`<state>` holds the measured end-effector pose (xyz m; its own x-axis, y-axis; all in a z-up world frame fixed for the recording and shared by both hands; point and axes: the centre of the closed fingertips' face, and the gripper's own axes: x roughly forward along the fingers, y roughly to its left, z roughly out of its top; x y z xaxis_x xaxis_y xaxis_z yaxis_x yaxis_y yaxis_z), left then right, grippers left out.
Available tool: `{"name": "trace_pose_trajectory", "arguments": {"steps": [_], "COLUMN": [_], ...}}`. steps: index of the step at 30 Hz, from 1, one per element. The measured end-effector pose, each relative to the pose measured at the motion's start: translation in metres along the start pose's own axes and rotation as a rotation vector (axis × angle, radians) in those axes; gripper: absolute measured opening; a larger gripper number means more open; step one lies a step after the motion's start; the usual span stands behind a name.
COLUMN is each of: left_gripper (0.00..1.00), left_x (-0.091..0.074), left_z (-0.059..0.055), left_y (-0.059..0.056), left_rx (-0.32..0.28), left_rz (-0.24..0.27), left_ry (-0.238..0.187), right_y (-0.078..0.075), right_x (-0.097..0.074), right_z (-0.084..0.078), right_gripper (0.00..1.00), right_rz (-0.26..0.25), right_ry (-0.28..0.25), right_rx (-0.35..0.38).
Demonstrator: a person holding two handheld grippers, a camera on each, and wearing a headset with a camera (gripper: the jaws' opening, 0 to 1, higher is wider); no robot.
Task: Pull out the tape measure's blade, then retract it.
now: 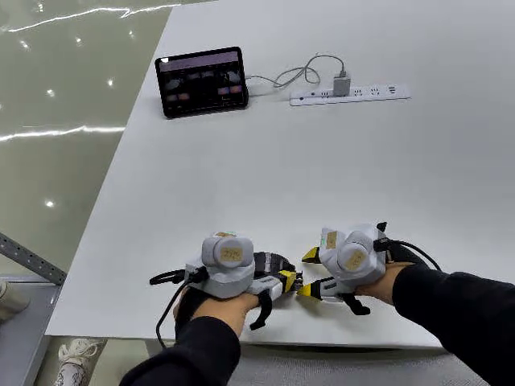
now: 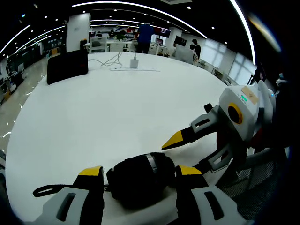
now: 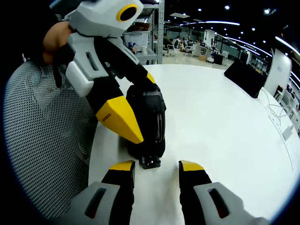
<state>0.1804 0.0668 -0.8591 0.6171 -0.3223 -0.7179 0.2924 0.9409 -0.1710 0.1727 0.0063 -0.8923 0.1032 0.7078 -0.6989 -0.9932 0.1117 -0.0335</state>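
A black tape measure (image 1: pixel 269 262) lies near the white table's front edge, and my left gripper (image 1: pixel 275 273) is shut on it. In the left gripper view its case (image 2: pixel 140 180) sits tight between my yellow-tipped jaws (image 2: pixel 139 171), a black strap trailing left. My right gripper (image 1: pixel 310 273) faces it from the right, open. In the right gripper view the case (image 3: pixel 147 117) points at me and its small blade hook (image 3: pixel 151 162) lies between my open fingertips (image 3: pixel 157 166), untouched. One yellow finger (image 3: pixel 119 119) of the left gripper presses the case's side.
A dark tablet (image 1: pixel 203 81) stands at the back of the table (image 1: pixel 322 177), with a white power strip (image 1: pixel 350 94) and plugged charger (image 1: pixel 342 83) to its right. A mesh chair seat (image 3: pixel 42 140) lies just off the table's front edge.
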Motion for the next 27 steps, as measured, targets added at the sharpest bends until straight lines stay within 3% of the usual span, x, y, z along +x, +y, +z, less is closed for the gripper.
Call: {"name": "trace_pose_trajectory", "arguments": {"steps": [4, 8, 11, 15, 17, 19, 21, 27], "left_gripper": [0.61, 0.78, 0.84, 0.85, 0.86, 0.95, 1.0, 1.0], "left_x": [-0.007, -0.018, -0.024, -0.032, -0.034, -0.038, -0.042, -0.049], "left_z": [0.015, 0.02, 0.022, 0.026, 0.018, 0.021, 0.019, 0.006], "left_y": [0.004, 0.019, 0.03, 0.04, 0.044, 0.051, 0.053, 0.063], "left_rx": [0.07, 0.083, 0.127, 0.187, 0.156, 0.177, 0.167, 0.192], "left_rz": [-0.061, -0.094, -0.107, -0.138, -0.162, -0.143, -0.181, -0.217], "left_ry": [-0.058, -0.078, -0.093, -0.119, -0.066, -0.105, -0.103, -0.05], "right_y": [-0.008, -0.017, -0.021, -0.024, -0.027, -0.029, -0.031, -0.028], "right_x": [-0.019, -0.05, -0.074, -0.104, -0.118, -0.131, -0.142, -0.162], "right_z": [-0.001, -0.005, -0.017, -0.037, -0.042, -0.049, -0.054, -0.075], "right_gripper": [0.42, 0.48, 0.54, 0.58, 0.58, 0.59, 0.63, 0.71], "right_rz": [-0.028, -0.076, -0.1, -0.144, -0.182, -0.205, -0.238, -0.264], "right_ry": [-0.021, -0.066, -0.072, -0.064, -0.076, -0.082, -0.088, -0.078], "right_rx": [0.04, 0.082, 0.111, 0.136, 0.141, 0.173, 0.182, 0.23]}}
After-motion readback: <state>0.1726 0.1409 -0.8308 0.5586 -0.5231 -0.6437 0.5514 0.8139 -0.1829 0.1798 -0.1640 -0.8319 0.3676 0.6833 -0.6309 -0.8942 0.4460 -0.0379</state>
